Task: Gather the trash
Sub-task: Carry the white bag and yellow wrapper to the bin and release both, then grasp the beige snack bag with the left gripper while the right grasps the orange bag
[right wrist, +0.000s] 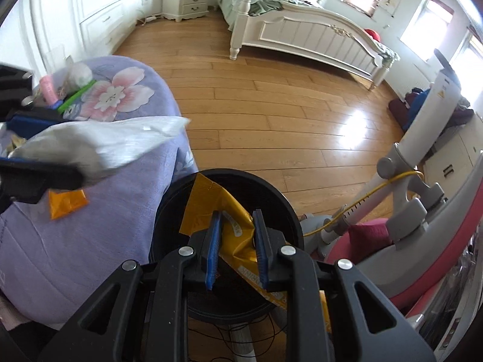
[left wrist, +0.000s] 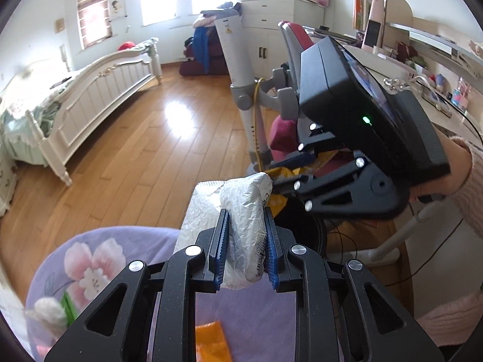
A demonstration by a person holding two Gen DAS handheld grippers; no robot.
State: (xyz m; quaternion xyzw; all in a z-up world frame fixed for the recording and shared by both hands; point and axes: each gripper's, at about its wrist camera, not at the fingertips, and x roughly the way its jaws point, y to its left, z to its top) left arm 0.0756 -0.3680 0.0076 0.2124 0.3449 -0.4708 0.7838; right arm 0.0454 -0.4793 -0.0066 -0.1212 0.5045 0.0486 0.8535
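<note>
**Both tongs loaded, bin right below us**

Left wrist view first: our left gripper is clamped on a white bubble mailer, blue pads squeezing it from both sides, jaws only a little apart because the bag fills the gap. The mailer sticks up over the edge of the purple flowered cover, where an orange wrapper is lying near the bottom of the view. Off to the right we can see our right gripper with a yellow bag in it, above the dark rim of the trash bin.

Right wrist view: the right gripper is pinching that yellow bag, jaws narrow, and the bag hangs right over the mouth of the black trash bin, its upper end resting on the rim. The mailer is blurry at left, over the cover's edge just beside the bin.

So we reckon we're at the drop-off step. Next move probably calls for letting go of the yellow bag over the bin, then swinging the mailer across the rim before releasing. The orange wrapper and the clutter at the cover's far corner remain to collect.
</note>
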